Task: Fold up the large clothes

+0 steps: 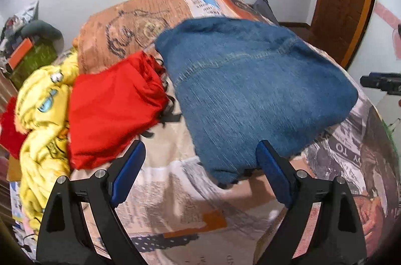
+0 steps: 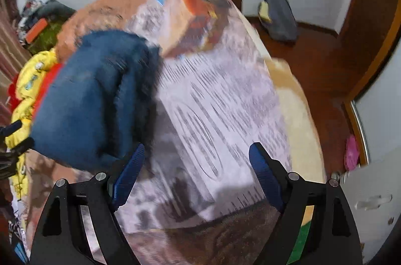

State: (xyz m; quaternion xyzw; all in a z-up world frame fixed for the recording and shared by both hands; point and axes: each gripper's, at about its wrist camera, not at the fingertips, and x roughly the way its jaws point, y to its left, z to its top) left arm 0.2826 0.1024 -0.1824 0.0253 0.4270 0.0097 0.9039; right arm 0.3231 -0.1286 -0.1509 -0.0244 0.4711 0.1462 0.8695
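Gaping wide and holding nothing, my left jaws (image 1: 200,159) hang over the printed bedspread (image 1: 175,202), with the near edge of the folded blue jeans (image 1: 250,89) lying between the pads but not pinched. My right jaws (image 2: 196,164) also stand open and empty above the bedspread, the jeans bundle sitting just beside the left-hand pad, up and to its left. Judging by its compact, doubled-over shape, the jeans look already folded and laid in the middle of the bed. Further out to the left, a red garment (image 1: 112,109) lies loosely bunched just beside the jeans, and beyond it a yellow printed garment (image 1: 42,119) sits crumpled at the bed's edge. Those two still look unfolded, so I reckon most of the work remains.
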